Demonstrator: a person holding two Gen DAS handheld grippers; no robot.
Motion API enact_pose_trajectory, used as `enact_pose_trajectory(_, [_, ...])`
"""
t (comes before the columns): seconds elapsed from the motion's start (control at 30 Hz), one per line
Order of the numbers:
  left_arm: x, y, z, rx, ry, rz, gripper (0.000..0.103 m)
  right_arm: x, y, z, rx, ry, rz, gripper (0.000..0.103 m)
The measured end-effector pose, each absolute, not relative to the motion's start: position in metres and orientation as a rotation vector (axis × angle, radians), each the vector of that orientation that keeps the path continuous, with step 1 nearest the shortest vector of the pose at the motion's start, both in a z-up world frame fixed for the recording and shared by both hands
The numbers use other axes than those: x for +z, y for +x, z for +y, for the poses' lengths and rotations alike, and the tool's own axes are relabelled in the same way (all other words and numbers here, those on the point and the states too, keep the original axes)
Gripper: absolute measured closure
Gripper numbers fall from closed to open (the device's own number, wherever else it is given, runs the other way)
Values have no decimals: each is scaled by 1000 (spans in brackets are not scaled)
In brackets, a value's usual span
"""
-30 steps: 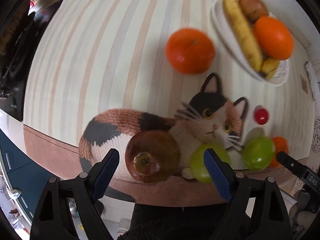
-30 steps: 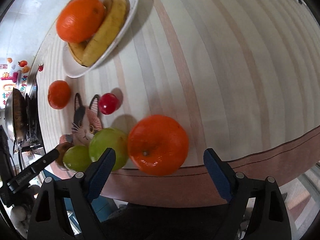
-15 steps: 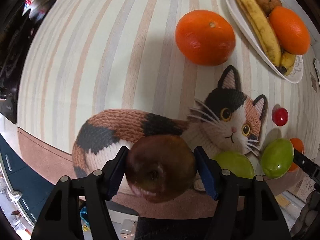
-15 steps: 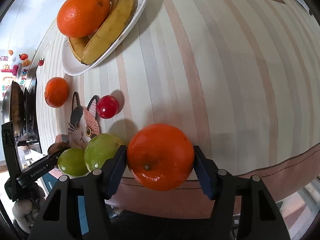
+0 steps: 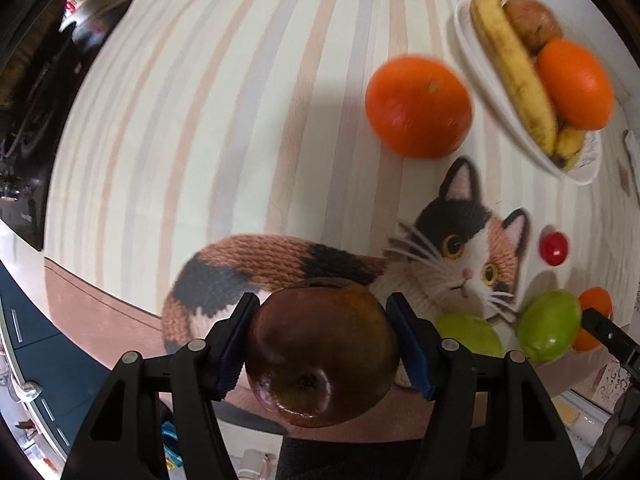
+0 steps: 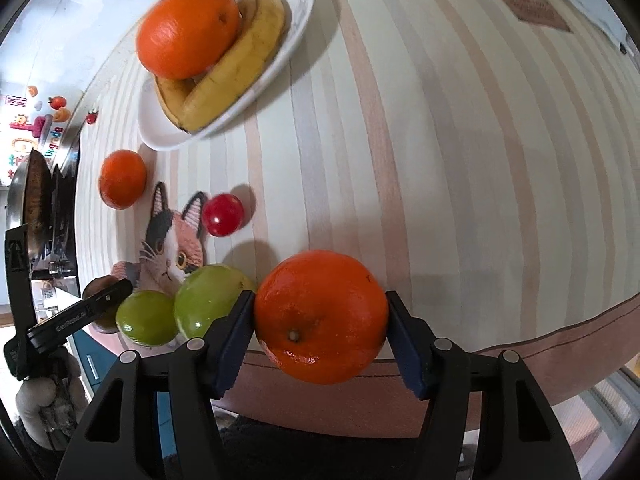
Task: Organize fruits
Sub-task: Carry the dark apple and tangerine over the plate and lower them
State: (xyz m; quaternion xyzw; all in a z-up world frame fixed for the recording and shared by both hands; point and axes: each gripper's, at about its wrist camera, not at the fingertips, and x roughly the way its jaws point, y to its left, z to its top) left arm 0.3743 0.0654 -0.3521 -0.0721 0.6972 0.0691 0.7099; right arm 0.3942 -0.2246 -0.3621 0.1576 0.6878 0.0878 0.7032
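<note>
Dark red apple (image 5: 322,356) at bottom centre, clamped in left gripper (image 5: 322,344), hiding part of cat mat (image 5: 400,264). Orange (image 6: 320,316) likewise pinched by right gripper (image 6: 320,332), half covering green fruit (image 6: 208,300). Farther, upper frame, blurred plate (image 6: 296,36) of bananas.

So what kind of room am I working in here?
Most likely a home kitchen or dining corner: a table under a striped cat-print tablecloth, a white plate of bananas and an orange, colourful fridge-style magnets and what looks like a pan at the left edge.
</note>
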Motion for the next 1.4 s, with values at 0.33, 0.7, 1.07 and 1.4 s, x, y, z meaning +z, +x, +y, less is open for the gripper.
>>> enact_pose_trajectory(0.33, [-265,421,47,48,-228,1379,40,-305,442,-234,257,397,1402,37])
enact_pose_trajectory(0.7, [-298,559,32,-69,-368,1477,40,-283,602,-216,278,333,1299,37])
enact_pose_trajectory(1.07, [-338,591,35,-61,-384,1597,39,-333,675,-184,335,222,1373,37])
enact_pose_trajectory(1.4, [-350,588,29,-85,-366,1659,38,-349,694,-188,419,253,1407,36])
